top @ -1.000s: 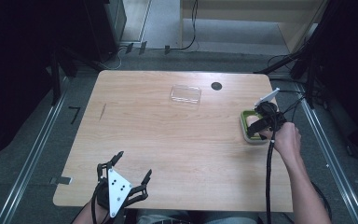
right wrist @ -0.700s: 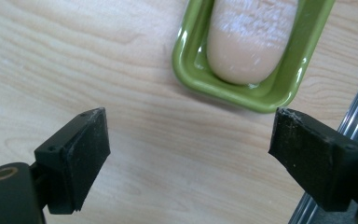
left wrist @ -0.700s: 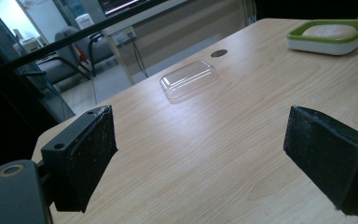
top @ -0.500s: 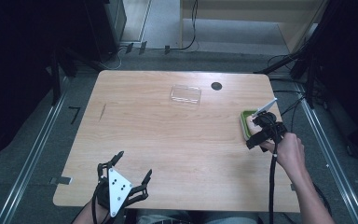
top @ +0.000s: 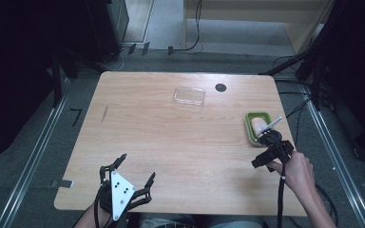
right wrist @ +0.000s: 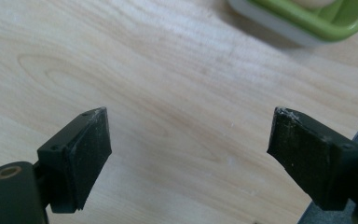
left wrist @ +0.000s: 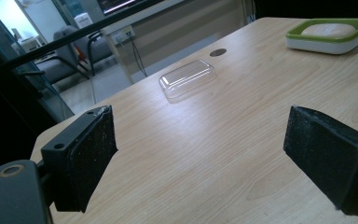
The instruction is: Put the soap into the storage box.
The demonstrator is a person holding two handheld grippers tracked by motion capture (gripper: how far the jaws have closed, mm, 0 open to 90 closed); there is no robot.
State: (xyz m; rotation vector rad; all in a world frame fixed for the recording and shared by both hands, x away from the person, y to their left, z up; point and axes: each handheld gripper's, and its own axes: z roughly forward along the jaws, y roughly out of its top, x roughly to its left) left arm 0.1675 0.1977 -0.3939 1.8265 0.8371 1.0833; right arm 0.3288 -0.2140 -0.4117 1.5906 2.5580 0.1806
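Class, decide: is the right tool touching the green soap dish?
Apart. In the right gripper view, bare table lies between the open right tool and the green soap dish.

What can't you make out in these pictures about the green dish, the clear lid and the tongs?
- Green dish: in the right gripper view the top edge cuts it off; the pale piece inside barely shows.
- Green dish: in the high view the right tongs cover its near corner.
- Clear lid: too small in the high view to tell whether anything lies beneath it.
- Left tongs: the bottom edge cuts off the hand holding them.
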